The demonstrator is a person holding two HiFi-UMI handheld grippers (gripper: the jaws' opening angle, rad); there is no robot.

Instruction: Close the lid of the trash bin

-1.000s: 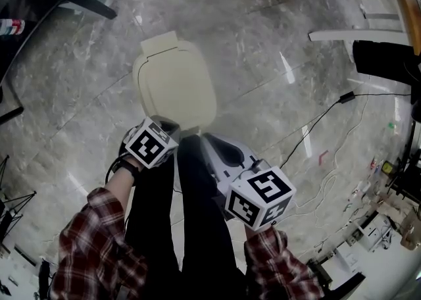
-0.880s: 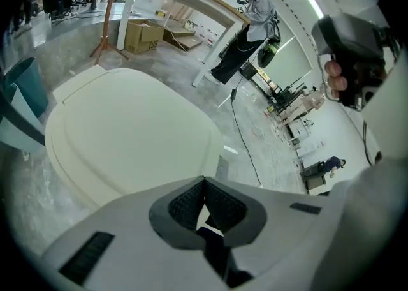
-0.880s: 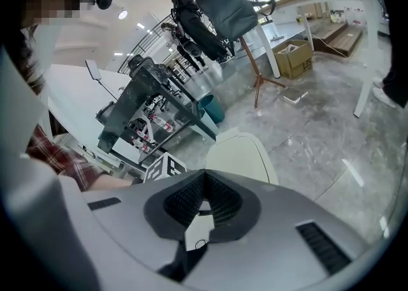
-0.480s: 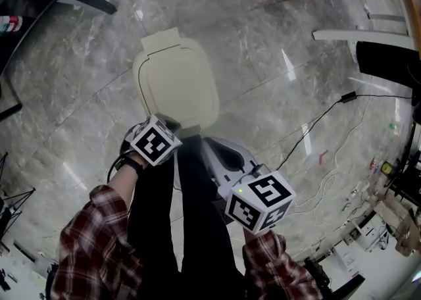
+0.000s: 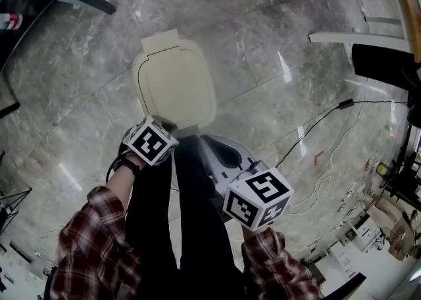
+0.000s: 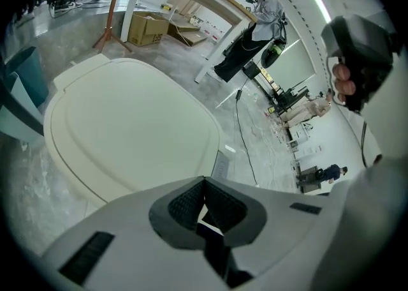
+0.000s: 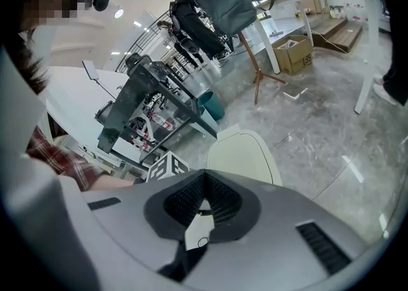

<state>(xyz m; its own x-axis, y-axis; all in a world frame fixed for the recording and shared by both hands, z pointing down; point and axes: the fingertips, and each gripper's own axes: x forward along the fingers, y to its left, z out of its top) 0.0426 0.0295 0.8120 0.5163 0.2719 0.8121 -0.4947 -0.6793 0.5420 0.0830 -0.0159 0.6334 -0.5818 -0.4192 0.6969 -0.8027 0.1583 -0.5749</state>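
Head view puts the cream trash bin lid (image 5: 174,85) in the upper centre-left of the frame, lying flat and, by my reading, already down. To finish well, press lightly near the front edge and check that it seats evenly all round, rather than pinching it. The left gripper (image 6: 204,182) has its jaws closed together on nothing, just over the near edge; whether it touches I cannot tell. The right gripper (image 7: 204,176), lower right, is likewise closed and empty, apart from the trash bin lid.
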